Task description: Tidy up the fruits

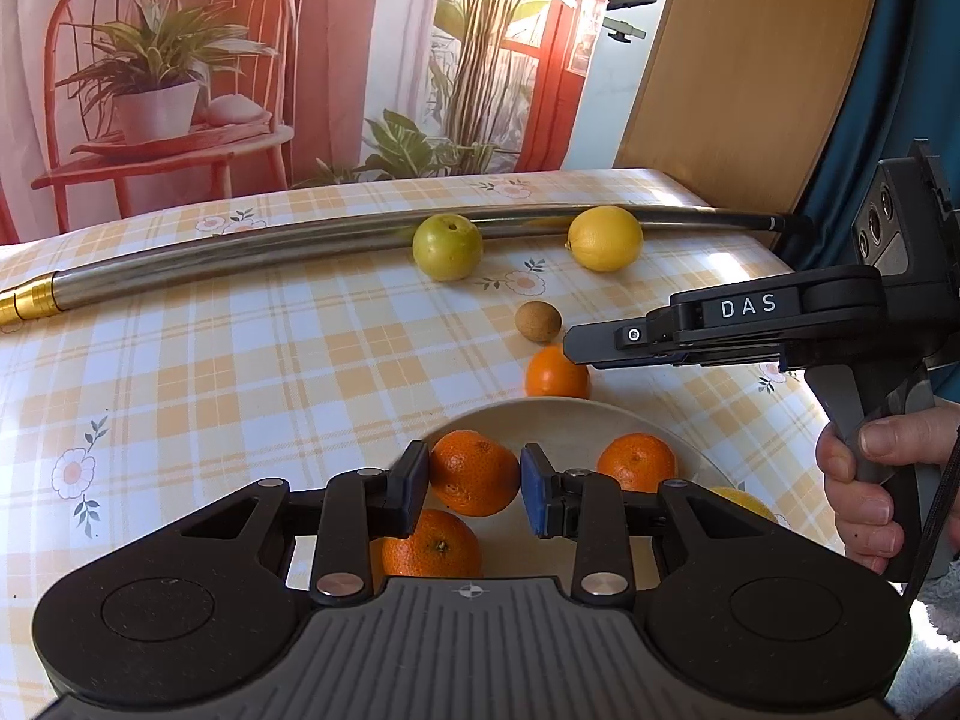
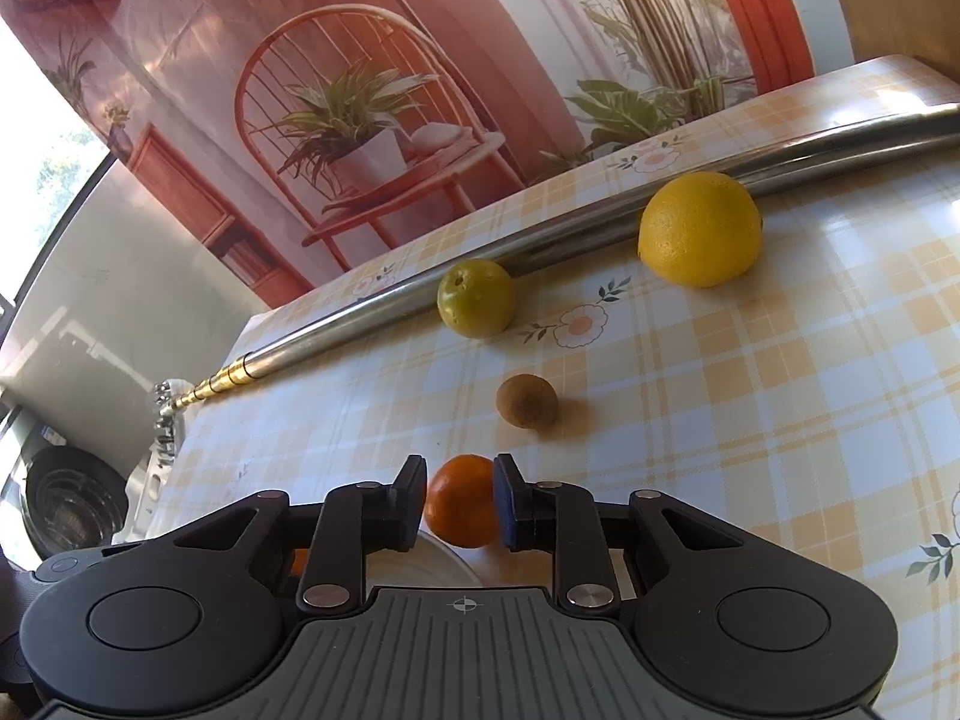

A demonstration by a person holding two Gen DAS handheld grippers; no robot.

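Four fruits lie loose on a table covered by a yellow checked cloth (image 1: 210,372) with flower prints. A long metal tube (image 1: 252,258) with a brass-coloured end stretches across the far side. A green round fruit (image 1: 447,247) and a lemon (image 1: 605,238) rest against it, well apart from each other. Nearer sits a small brown kiwi (image 2: 527,401), its long axis roughly across the table, one end turned toward the right wrist camera. Just beside it, toward the plate, sits an orange mandarin (image 2: 463,501), next to the rim of a pale plate (image 1: 540,414).

The plate holds three mandarins: one (image 1: 474,471) in the middle, one (image 1: 637,461) to its right, and one (image 1: 433,546) nearest the camera with its stem end facing up. A yellow fruit at the plate's right edge is mostly hidden.

The left gripper (image 1: 474,483) hovers over the plate, its jaws partly open either side of the middle mandarin; contact cannot be judged. The right gripper (image 2: 459,501), gripped by a hand (image 1: 864,480), has its jaws around the mandarin on the cloth, pads close to or touching its sides.
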